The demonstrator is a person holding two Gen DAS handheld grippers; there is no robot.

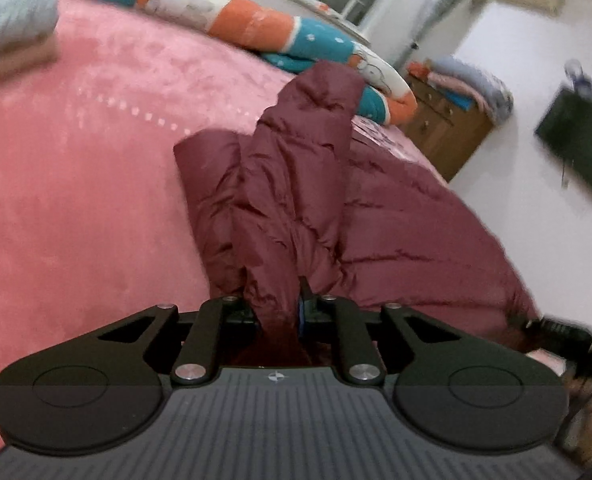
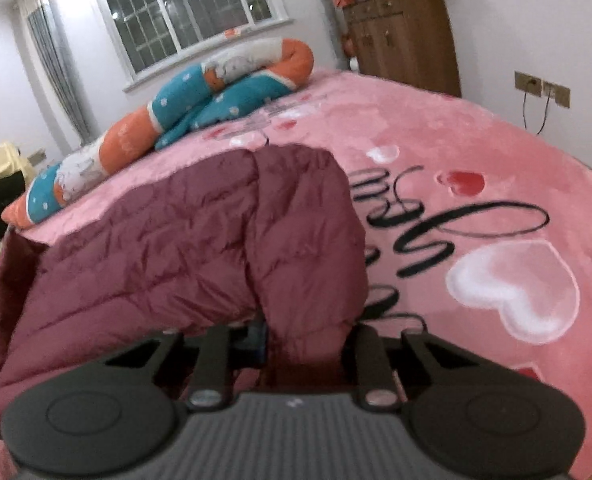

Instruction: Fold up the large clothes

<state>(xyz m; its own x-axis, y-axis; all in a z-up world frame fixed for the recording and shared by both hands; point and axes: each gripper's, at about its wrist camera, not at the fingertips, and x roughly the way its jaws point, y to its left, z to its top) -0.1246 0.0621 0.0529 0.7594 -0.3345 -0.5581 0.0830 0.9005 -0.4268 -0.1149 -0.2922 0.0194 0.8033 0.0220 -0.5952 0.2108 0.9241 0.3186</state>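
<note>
Both black two-finger grippers, left (image 1: 278, 312) and right (image 2: 303, 340), are clamped on folds of the quilted maroon puffer jacket (image 1: 296, 200) lying near the pink plush bedspread's (image 1: 96, 160) edge.

The padded jacket (image 2: 200, 236) lies on the bed blanket (image 2: 495, 152) at centre frame, the long bolster (image 2: 168, 120) behind it toward the window (image 2: 184, 8) at upper left, and a wooden cabinet (image 2: 407, 36) at upper right.
</note>
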